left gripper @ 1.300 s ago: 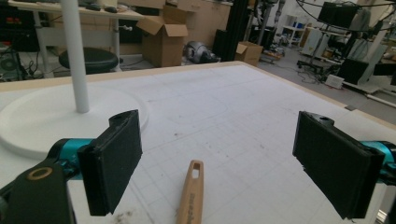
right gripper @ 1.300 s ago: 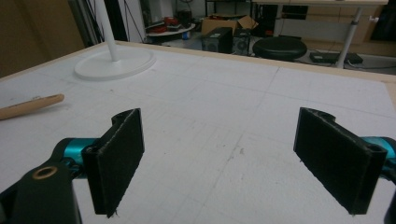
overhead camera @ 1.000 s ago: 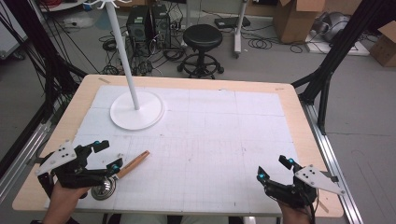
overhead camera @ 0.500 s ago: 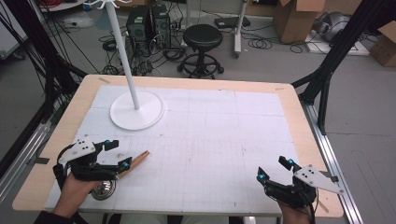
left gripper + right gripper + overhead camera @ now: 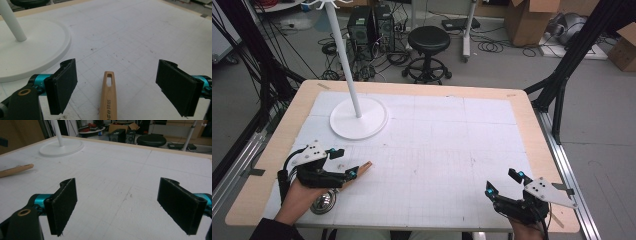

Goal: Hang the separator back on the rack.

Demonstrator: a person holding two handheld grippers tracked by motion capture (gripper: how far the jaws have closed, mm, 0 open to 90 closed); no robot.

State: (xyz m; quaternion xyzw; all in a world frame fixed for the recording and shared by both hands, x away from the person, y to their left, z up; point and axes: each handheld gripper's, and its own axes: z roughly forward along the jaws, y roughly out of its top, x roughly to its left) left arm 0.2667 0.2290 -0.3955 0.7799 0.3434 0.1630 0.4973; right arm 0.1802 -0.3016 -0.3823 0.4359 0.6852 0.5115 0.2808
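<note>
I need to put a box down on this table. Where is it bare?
The middle and right of the mat are bare, from the stand's base across to the right gripper. The near-left corner is crowded: left gripper, wooden handle.

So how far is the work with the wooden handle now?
Nothing looks finished yet. The left gripper is open, its jaws on either side of the wooden handle, which lies ungripped on the table. Closing and lifting remain. The right gripper waits open, apart.

A robotics lab: a wood-edged bench (image 5: 532, 145) covered with gridded white sheeting sits inside a black metal frame (image 5: 562, 85), beside computer towers (image 5: 369, 22), tangled floor cables (image 5: 502, 47), a black stool (image 5: 428, 40) and cardboard boxes (image 5: 527, 20).
</note>
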